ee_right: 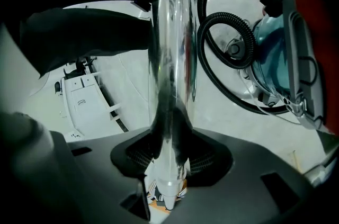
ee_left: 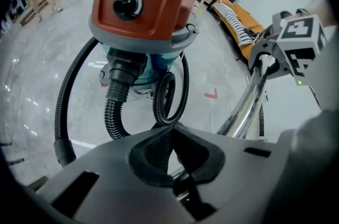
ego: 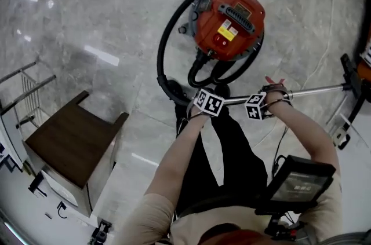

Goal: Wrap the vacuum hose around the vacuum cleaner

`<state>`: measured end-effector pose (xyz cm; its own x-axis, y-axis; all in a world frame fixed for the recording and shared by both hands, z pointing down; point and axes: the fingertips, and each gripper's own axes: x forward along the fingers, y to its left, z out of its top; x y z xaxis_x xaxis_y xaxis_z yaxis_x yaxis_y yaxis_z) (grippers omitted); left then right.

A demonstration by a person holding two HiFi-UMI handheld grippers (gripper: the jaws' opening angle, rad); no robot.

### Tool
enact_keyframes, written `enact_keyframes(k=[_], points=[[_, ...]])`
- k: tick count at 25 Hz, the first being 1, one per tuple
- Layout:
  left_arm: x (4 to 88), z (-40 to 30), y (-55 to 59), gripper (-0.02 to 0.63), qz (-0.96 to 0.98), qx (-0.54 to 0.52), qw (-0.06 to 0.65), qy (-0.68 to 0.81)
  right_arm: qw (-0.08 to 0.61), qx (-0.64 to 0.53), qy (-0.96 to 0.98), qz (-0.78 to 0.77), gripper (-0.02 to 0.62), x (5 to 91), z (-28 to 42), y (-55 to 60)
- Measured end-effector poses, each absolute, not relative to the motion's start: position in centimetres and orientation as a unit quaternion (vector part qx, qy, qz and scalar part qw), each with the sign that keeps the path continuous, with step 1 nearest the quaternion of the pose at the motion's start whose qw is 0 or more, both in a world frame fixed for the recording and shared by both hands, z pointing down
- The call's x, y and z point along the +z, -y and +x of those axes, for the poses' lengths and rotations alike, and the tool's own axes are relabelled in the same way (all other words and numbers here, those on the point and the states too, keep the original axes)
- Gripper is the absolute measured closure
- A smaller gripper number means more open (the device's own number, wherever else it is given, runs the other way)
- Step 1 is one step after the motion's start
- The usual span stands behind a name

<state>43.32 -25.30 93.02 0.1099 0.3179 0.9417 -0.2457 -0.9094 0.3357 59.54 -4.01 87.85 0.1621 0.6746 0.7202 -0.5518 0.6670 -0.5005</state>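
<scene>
While the right gripper (ee_right: 169,160) clamps the chrome wand (ee_right: 170,59) between its jaws, the left gripper (ee_left: 170,150) sits just beside it, jaws fully together, nothing seen between them. The wand's long axis runs level, out to the person's right. The vacuum cleaner (ego: 229,21) stands on the floor (ego: 87,18) ahead of both jaws. The hose (ego: 163,47) curves round its left side, with 1 slack loop on its near side. The left gripper is nearer the hose. Both forearms reach forward, jaws tilted down. Judgement: the wand end must swing round the cleaner next.
</scene>
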Motion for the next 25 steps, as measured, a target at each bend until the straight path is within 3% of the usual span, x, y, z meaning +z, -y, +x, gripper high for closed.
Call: enact_keyframes(k=[8, 15, 20, 25], points=[[84.8, 44.8, 24.4, 0.600, 0.752, 0.629, 0.192, -0.041, 0.751, 0.421, 0.505, -0.057, 0.454, 80.3, 59.8, 3.2], [83.8, 42.6, 28.9, 0.600, 0.745, 0.651, 0.139, -0.053, 0.745, 0.446, 0.495, -0.018, 0.454, 74.6, 60.1, 6.0], [83.9, 40.3, 28.1, 0.600, 0.738, 0.655, 0.143, -0.073, 0.758, 0.438, 0.482, -0.039, 0.454, 73.7, 58.3, 6.8], [82.8, 42.3, 27.5, 0.600, 0.758, 0.623, 0.179, -0.076, 0.778, 0.430, 0.455, -0.047, 0.454, 70.6, 60.3, 7.5]])
